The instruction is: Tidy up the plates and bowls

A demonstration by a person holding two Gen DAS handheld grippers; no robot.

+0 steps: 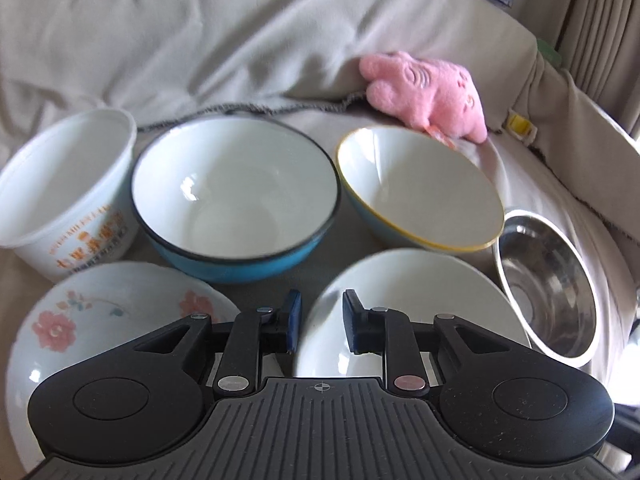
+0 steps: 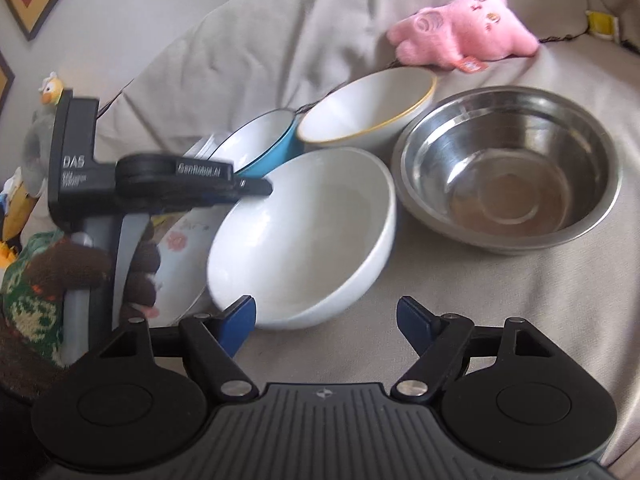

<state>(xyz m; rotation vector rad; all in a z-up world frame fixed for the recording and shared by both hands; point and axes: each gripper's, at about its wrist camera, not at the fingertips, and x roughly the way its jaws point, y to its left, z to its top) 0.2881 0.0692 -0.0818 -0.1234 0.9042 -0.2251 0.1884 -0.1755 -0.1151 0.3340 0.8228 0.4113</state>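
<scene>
Our left tongs [image 1: 319, 322], slightly parted, straddle the white bowl's [image 1: 408, 280] left rim; right tongs [image 2: 326, 320] gape empty.

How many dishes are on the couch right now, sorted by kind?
Blue bowls: 2, one with a dark rim, one with a yellow rim
White bowl: 1
Steel bowl: 1
Flowered plate: 1
Printed paper tub: 1
Total: 6
</scene>
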